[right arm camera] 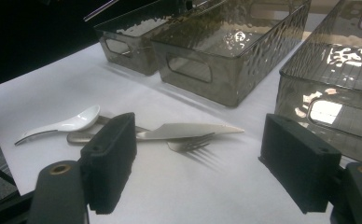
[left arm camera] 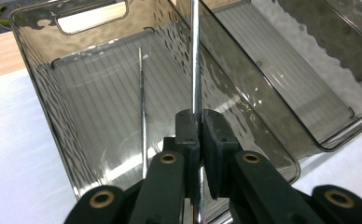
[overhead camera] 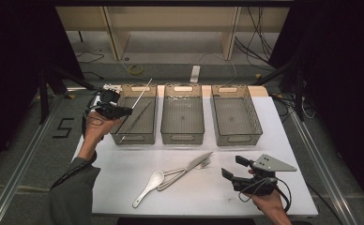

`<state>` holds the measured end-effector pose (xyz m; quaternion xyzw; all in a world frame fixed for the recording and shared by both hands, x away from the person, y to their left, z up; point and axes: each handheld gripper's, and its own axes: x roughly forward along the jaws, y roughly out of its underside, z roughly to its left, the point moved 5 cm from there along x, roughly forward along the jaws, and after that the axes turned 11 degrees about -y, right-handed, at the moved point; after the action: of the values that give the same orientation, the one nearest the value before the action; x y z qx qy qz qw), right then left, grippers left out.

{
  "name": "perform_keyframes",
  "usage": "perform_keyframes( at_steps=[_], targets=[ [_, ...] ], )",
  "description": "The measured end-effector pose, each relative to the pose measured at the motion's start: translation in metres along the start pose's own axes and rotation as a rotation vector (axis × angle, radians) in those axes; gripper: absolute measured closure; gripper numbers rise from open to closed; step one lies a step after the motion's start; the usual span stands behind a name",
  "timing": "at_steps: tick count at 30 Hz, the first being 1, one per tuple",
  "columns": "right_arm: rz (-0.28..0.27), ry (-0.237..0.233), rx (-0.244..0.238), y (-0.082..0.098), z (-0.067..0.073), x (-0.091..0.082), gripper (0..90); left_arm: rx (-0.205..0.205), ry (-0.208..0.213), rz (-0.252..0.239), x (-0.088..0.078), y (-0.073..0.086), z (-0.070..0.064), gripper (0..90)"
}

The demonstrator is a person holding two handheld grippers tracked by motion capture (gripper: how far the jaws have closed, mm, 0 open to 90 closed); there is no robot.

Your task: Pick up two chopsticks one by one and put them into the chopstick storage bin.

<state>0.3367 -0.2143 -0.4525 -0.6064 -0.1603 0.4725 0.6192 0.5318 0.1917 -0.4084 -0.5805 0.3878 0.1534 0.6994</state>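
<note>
My left gripper (overhead camera: 124, 111) (left arm camera: 200, 126) is shut on a thin metal rod (overhead camera: 142, 93) (left arm camera: 195, 56), perhaps a chopstick, held slanting over the left grey bin (overhead camera: 135, 137) (left arm camera: 39, 84). A second thin rod (overhead camera: 138, 119) (left arm camera: 142, 107) lies on that bin's floor. On the white table lie a white spoon (overhead camera: 149, 185) (right arm camera: 72, 122), a metal knife (overhead camera: 194, 164) (right arm camera: 184, 130) and a fork (overhead camera: 170, 178) (right arm camera: 193, 143), overlapping one another. My right gripper (overhead camera: 233, 167) (right arm camera: 202, 163) stands open just right of them, near the front edge, with nothing between its jaws.
Two more translucent grey bins, the middle one (overhead camera: 182, 137) (right arm camera: 207, 60) and the right one (overhead camera: 238, 138) (right arm camera: 337, 93), stand in a row beside the left bin. Cables and wooden shelving sit on the floor beyond the table's far edge.
</note>
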Motion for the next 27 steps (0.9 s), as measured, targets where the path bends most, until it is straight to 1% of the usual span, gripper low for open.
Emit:
perform_keyframes(
  at_steps=[5,7,11,13,16,18,26,27],
  targets=[
    [0.000,0.001,0.000,0.000,0.000,0.000,27.6,-0.007,-0.016,0.004,0.005,-0.002,0.003,84.6],
    [0.000,0.001,0.001,0.000,0.000,0.000,27.6,-0.015,-0.014,0.004,0.007,-0.002,0.004,84.6],
    [-0.002,-0.001,0.002,0.000,0.000,0.000,27.6,-0.017,-0.025,0.019,0.011,-0.002,0.007,84.6],
    [-0.001,-0.001,0.002,0.000,0.000,0.000,27.6,-0.026,-0.027,0.019,0.014,-0.003,0.009,84.6],
    [-0.001,0.000,0.001,0.000,0.000,0.000,27.6,-0.028,-0.023,0.031,0.017,-0.003,0.011,84.6],
    [0.000,-0.001,0.001,0.000,0.000,0.000,27.6,-0.028,-0.028,0.040,0.019,-0.003,0.013,84.5],
    [0.000,-0.003,0.002,0.000,0.000,0.000,27.6,-0.036,-0.046,0.038,0.027,-0.006,0.017,84.5],
    [0.000,-0.004,0.002,0.000,0.000,0.000,27.6,-0.031,-0.051,0.040,0.028,-0.006,0.017,84.5]
  ],
)
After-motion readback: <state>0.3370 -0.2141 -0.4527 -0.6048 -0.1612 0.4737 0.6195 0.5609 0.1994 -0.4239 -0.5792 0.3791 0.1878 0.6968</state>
